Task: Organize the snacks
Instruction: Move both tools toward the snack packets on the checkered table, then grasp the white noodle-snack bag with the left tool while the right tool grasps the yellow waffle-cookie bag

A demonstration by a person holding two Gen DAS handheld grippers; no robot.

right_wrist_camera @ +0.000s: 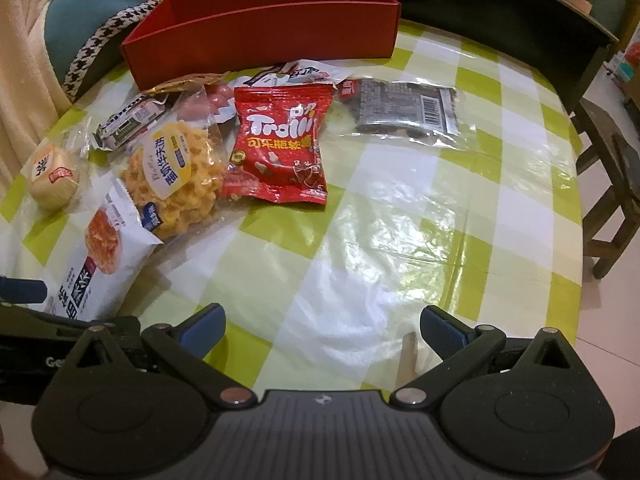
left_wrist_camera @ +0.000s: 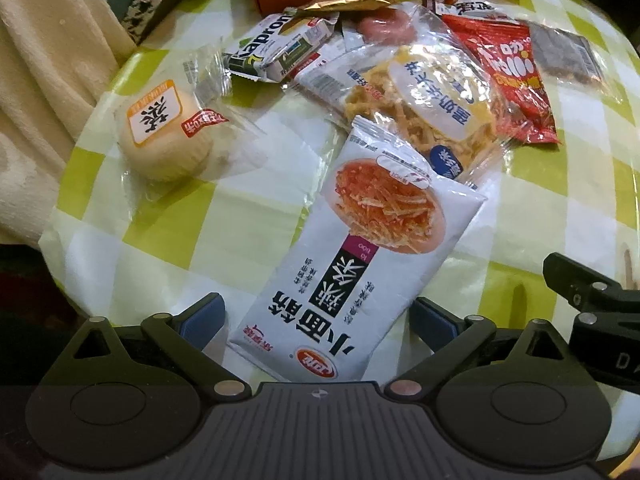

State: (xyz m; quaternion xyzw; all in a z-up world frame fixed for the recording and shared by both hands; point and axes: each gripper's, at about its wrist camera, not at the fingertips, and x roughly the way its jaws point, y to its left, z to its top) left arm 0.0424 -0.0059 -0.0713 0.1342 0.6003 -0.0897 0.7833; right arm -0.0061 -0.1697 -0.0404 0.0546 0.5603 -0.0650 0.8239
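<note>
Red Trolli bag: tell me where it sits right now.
In the right wrist view the red Trolli bag lies flat on the checked tablecloth, between the waffle pack and the dark clear-wrapped snack.

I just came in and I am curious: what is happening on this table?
A person with a gripper in each hand is sorting snacks. The left gripper is open around the near end of the white packet, not yet closed on it. The right gripper is open over bare tablecloth. The other snacks, such as the red bag, lie before the red box, which looks empty.
</note>
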